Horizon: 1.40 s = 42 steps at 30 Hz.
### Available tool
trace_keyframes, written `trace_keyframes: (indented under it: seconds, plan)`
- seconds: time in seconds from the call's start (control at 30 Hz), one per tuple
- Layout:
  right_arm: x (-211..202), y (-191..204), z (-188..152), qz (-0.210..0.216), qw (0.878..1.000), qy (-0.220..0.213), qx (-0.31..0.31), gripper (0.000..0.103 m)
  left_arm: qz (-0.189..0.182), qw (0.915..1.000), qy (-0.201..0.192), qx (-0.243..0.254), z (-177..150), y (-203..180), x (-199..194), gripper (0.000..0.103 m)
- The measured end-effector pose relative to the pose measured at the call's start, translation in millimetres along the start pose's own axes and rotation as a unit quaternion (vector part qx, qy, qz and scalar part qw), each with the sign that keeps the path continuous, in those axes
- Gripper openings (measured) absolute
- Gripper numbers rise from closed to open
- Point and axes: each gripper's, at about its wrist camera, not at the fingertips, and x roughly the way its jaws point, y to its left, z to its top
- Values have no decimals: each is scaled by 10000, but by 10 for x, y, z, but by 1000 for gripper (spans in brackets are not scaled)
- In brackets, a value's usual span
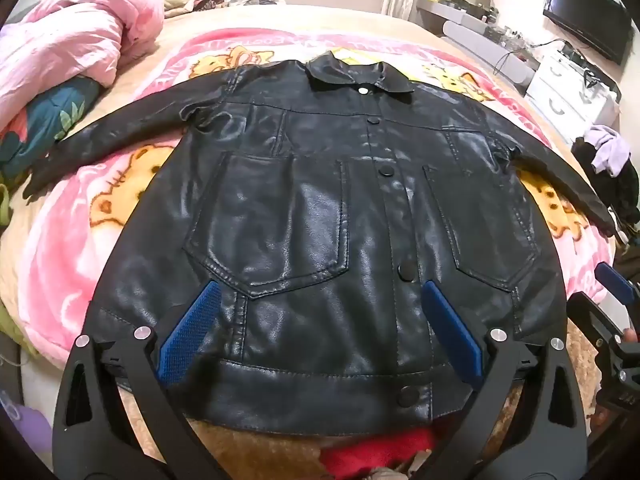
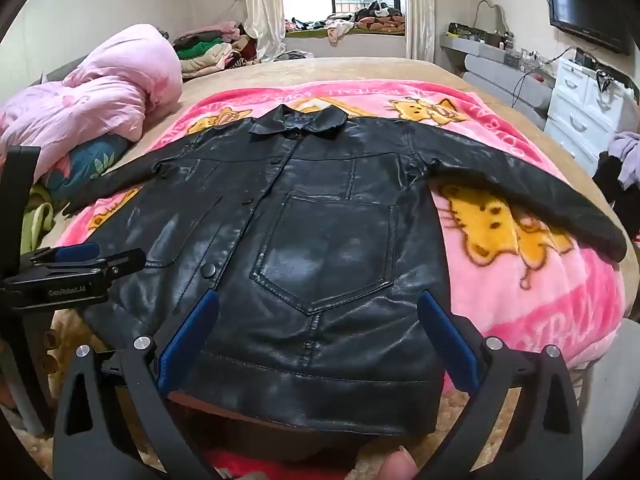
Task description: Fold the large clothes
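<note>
A black leather jacket [image 1: 320, 208] lies flat and buttoned, front up, on a pink cartoon blanket [image 1: 60, 240], both sleeves spread out to the sides. It also shows in the right wrist view [image 2: 320, 240]. My left gripper [image 1: 320, 300] is open and empty, hovering over the jacket's hem near the middle. My right gripper [image 2: 316, 308] is open and empty over the hem's right part. The left gripper appears at the left edge of the right wrist view [image 2: 76, 256]. The right gripper shows at the right edge of the left wrist view [image 1: 616, 284].
A pink quilt [image 2: 100, 92] is bunched at the bed's left. Piled clothes [image 2: 208, 50] sit at the far left corner. White drawers [image 2: 584, 112] and a wall TV [image 2: 580, 8] stand at the right. Dark and lilac clothes [image 1: 608, 160] hang at the right edge.
</note>
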Motion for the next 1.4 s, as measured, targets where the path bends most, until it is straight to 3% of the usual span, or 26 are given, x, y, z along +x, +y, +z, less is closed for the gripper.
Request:
trace_keyframes:
  seconds: [0.27,0.33,1.4]
  plan:
    - [-2,-7,10,-162,9998,-69,-42,99,57,10000,-60,12,22,-34,27,94]
    - [-37,54,-24,-1,10000,-63,-23,99,27,10000,-60,7,23,-19,15,94]
    - [25,22,-11,23,10000,24,36,99,35,9999,-82,53,33,-36,-67,94]
